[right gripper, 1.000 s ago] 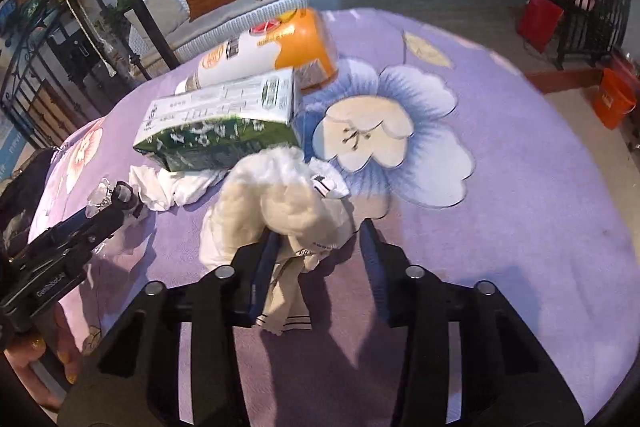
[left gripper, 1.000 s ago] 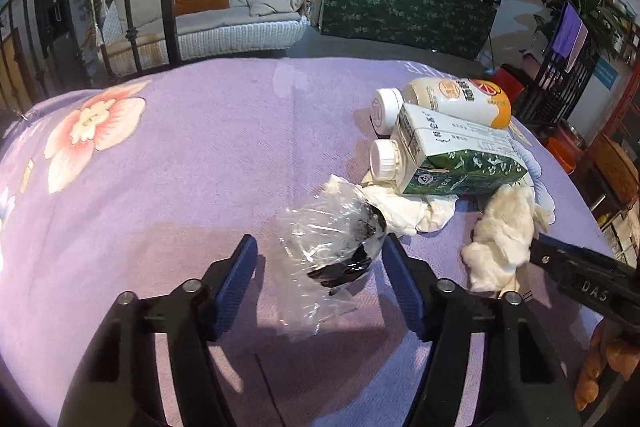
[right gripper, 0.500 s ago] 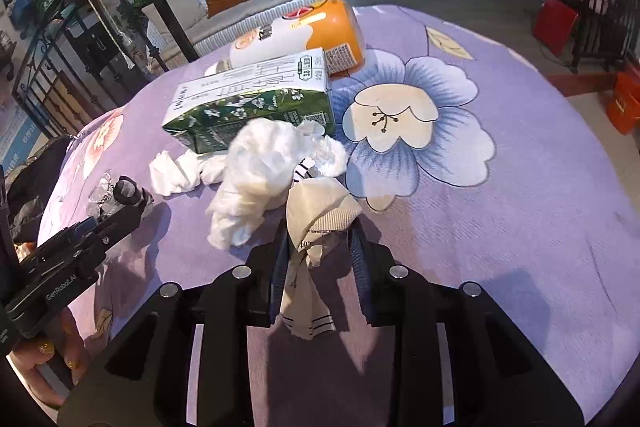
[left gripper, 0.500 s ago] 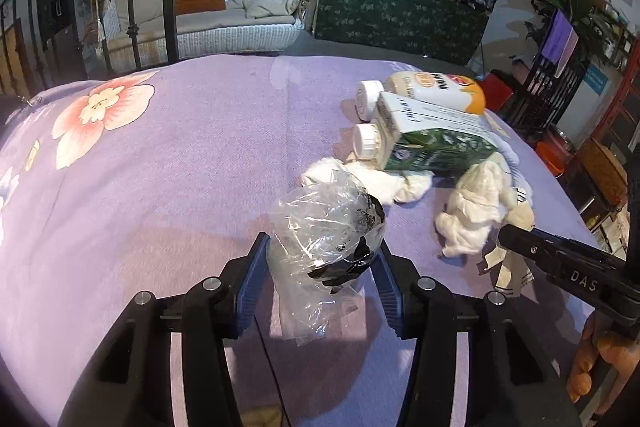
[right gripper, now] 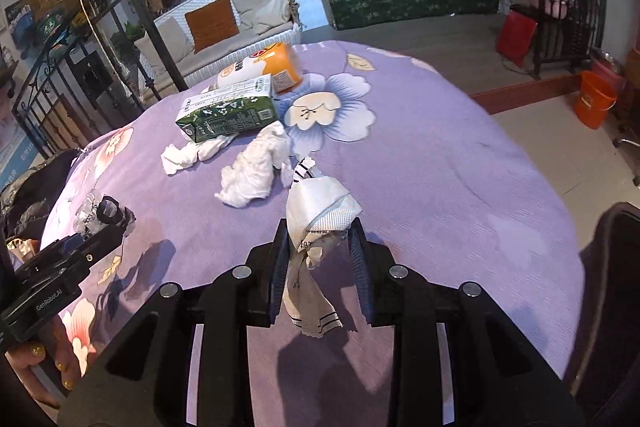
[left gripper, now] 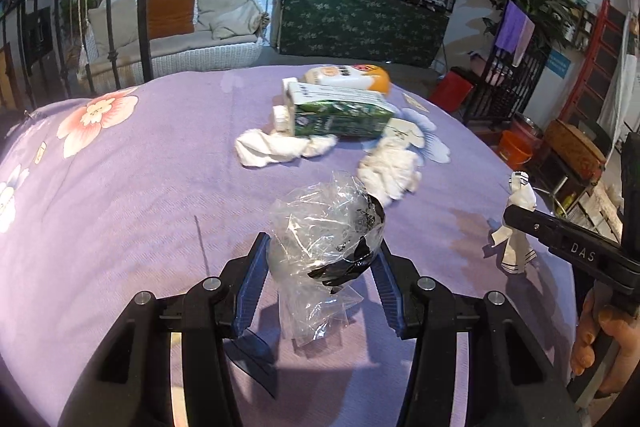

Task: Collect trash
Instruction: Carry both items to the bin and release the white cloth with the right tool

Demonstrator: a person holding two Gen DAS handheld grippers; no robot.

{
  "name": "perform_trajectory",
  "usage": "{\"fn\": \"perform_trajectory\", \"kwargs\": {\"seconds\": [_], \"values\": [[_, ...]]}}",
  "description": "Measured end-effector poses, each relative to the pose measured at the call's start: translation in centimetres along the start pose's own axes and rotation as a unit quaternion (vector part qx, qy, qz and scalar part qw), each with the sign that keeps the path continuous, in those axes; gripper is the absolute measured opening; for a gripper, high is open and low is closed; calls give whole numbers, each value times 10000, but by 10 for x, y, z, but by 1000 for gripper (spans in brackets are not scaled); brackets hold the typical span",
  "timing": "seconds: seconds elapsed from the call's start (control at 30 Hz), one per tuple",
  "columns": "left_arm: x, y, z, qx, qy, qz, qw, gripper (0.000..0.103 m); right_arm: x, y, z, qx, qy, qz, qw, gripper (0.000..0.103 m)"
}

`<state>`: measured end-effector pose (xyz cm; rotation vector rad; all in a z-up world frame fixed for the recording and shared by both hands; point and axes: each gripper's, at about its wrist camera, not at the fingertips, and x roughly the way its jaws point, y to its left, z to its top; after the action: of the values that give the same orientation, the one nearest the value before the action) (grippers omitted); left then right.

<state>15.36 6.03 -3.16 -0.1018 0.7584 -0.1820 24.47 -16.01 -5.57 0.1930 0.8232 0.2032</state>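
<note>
Bare purple tablecloth (right gripper: 460,163) lies open right of the trash; carton (right gripper: 228,113), bottle (right gripper: 264,65) and 2 tissue wads (right gripper: 252,173) crowd the middle.

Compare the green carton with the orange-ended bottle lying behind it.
The green carton is boxy and flat-sided; the orange-ended bottle is rounded. The carton is dark green with a white top face; the bottle is white with an orange base. The carton touches a crumpled tissue; the bottle does not. Both lie on their sides, side by side.

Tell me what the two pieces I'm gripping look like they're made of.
Wad in left gripper: thin clear plastic film, glossy and crinkled, with black print. Piece in right gripper: soft paper wrapper, matte white, creased, with dark stripes; possibly a napkin sleeve.
</note>
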Motion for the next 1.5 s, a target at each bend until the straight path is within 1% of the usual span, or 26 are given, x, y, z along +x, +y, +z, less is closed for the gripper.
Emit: {"fn": "perform_trajectory", "kwargs": {"seconds": [0.13, 0.23, 0.33, 0.43, 0.53, 0.7, 0.77, 0.9, 1.07, 1.3, 1.43, 1.5], "values": [[-5, -16, -10, 51, 62, -192, 9998, 49, -22, -18, -14, 146, -122, -56, 9998, 30], [-8, -28, -17, 63, 101, -307, 9995, 49, -37, -28, -25, 165, -247, -195, 9994, 30], [-10, -40, -23, 140, 101, -369, 9992, 49, -47, -38, -34, 235, -265, -216, 9991, 30], [-11, -50, -29, 148, 145, -459, 9987, 49, -58, -48, -43, 305, -330, -323, 9985, 30], [-12, -62, -34, 233, 173, -506, 9983, 49, -70, -58, -51, 384, -392, -400, 9977, 30], [-17, -87, -44, 437, 184, -649, 9968, 49, -91, -70, -65, 415, -577, -645, 9954, 30], [-17, -99, -48, 479, 214, -790, 9955, 49, -100, -78, -72, 512, -637, -694, 9942, 30], [-18, -128, -58, 730, 228, -997, 9921, 49, -116, -92, -86, 559, -748, -1015, 9904, 30], [-18, -166, -67, 1036, 246, -1307, 9857, 49, -135, -120, -102, 873, -781, -1276, 9849, 30], [-12, -204, -72, 1283, 335, -1630, 9777, 49, -156, -154, -121, 1246, -805, -1594, 9760, 30], [-11, -222, -77, 1460, 357, -1767, 9727, 49, -164, -173, -128, 1458, -808, -1749, 9704, 30], [-10, -230, -78, 1522, 384, -1823, 9706, 49, -165, -182, -128, 1570, -783, -1761, 9686, 30]]}}
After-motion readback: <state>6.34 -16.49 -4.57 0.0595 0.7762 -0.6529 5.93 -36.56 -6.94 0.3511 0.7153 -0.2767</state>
